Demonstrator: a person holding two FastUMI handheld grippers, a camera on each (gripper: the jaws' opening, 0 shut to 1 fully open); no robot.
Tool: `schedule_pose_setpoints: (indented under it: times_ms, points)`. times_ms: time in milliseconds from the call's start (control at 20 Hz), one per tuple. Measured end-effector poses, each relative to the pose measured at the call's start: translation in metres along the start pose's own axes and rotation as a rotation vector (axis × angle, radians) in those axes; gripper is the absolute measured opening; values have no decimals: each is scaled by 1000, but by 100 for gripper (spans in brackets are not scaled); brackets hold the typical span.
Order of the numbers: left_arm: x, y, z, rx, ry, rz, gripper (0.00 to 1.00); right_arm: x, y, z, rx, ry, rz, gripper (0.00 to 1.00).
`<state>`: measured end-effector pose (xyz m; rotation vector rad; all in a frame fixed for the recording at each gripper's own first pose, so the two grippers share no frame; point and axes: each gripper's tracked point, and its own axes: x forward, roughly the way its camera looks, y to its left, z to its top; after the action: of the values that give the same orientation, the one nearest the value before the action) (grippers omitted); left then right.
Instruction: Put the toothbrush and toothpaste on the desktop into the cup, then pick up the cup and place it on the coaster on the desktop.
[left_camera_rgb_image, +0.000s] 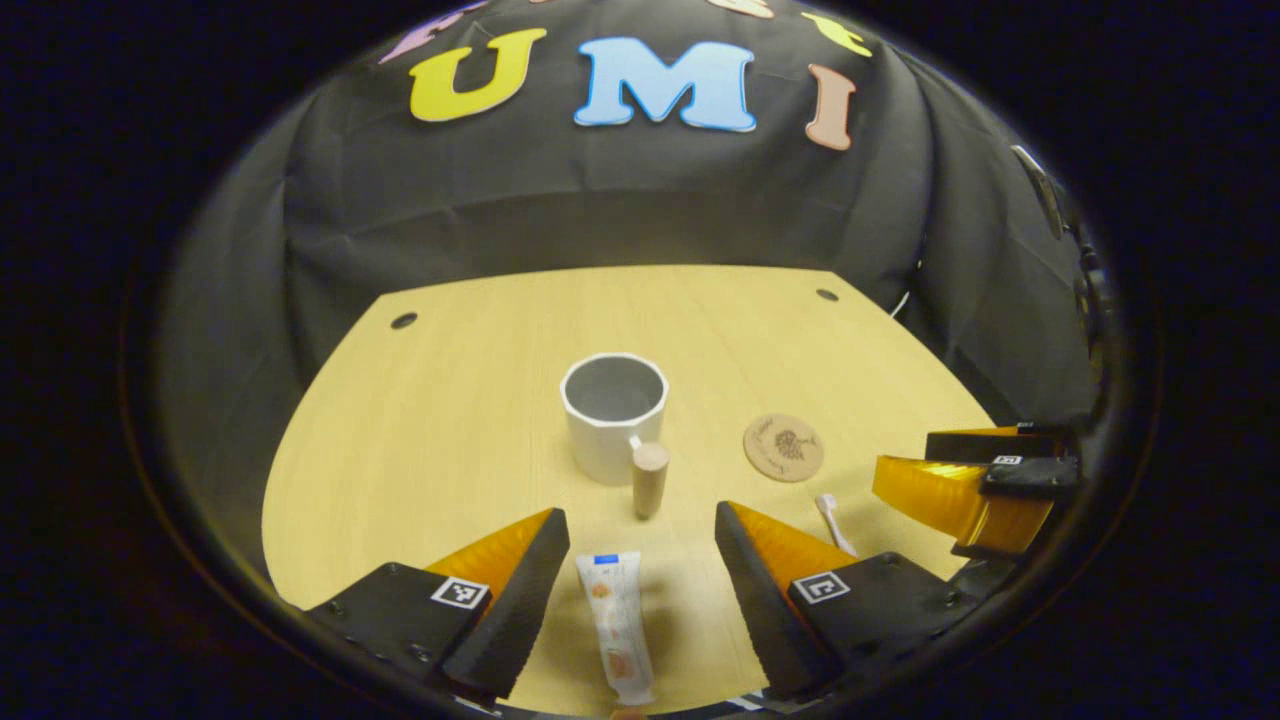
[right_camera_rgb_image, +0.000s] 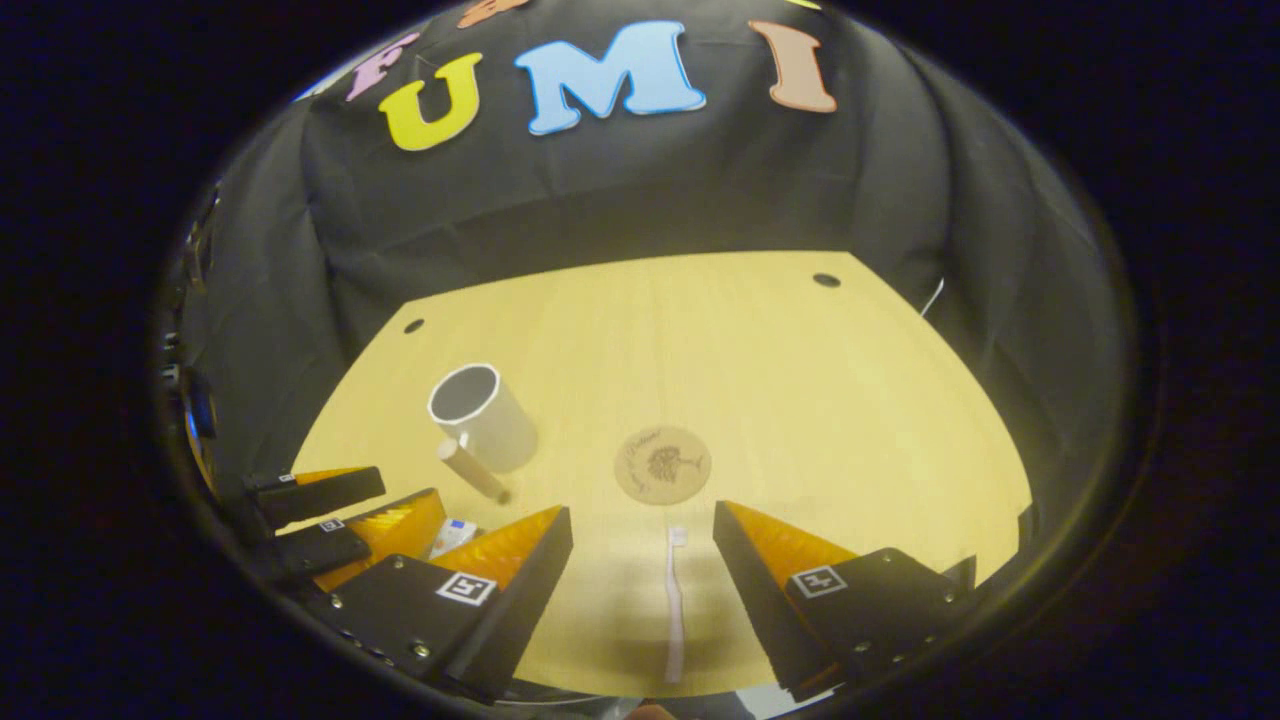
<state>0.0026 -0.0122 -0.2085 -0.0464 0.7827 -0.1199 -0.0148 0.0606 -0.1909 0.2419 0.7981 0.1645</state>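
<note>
A white cup (left_camera_rgb_image: 612, 415) with a wooden handle (left_camera_rgb_image: 649, 480) stands upright mid-table. The white toothpaste tube (left_camera_rgb_image: 618, 625) lies flat between the spread fingers of my left gripper (left_camera_rgb_image: 640, 545), which is open and above it. To the right lies the round cork coaster (left_camera_rgb_image: 783, 447), with the toothbrush head (left_camera_rgb_image: 830, 518) just in front of it. In the right gripper view the white toothbrush (right_camera_rgb_image: 676, 600) lies lengthwise between the fingers of my open right gripper (right_camera_rgb_image: 642, 540). Ahead of it sit the coaster (right_camera_rgb_image: 662, 464) and, to the left, the cup (right_camera_rgb_image: 482, 416).
The light wooden table (left_camera_rgb_image: 480, 420) has two small dark holes near its far corners (left_camera_rgb_image: 404, 320). The other gripper (left_camera_rgb_image: 975, 480) shows at the right of the left gripper view, and the left one (right_camera_rgb_image: 330, 520) at the lower left of the right gripper view.
</note>
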Motion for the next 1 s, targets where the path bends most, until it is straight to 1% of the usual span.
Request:
schedule_pose_setpoints:
  times_ms: [100,250,450,650,850,1000]
  points:
    - [5,0,-19,-21,93,-9,95,7,-1,-18,26,89,-5,91]
    - [8,4,-54,-35,252,-5,95,20,-4,-48,26,216,-16,92]
    - [17,8,-82,-37,385,6,96,29,-5,-75,15,327,-34,92]
    - [19,11,-105,-46,474,11,97,32,-9,-93,9,415,-46,92]
    - [21,17,-120,-39,524,22,97,35,-11,-108,21,483,-49,91]
    - [25,16,-127,-58,548,17,96,38,-10,-120,20,520,-50,88]
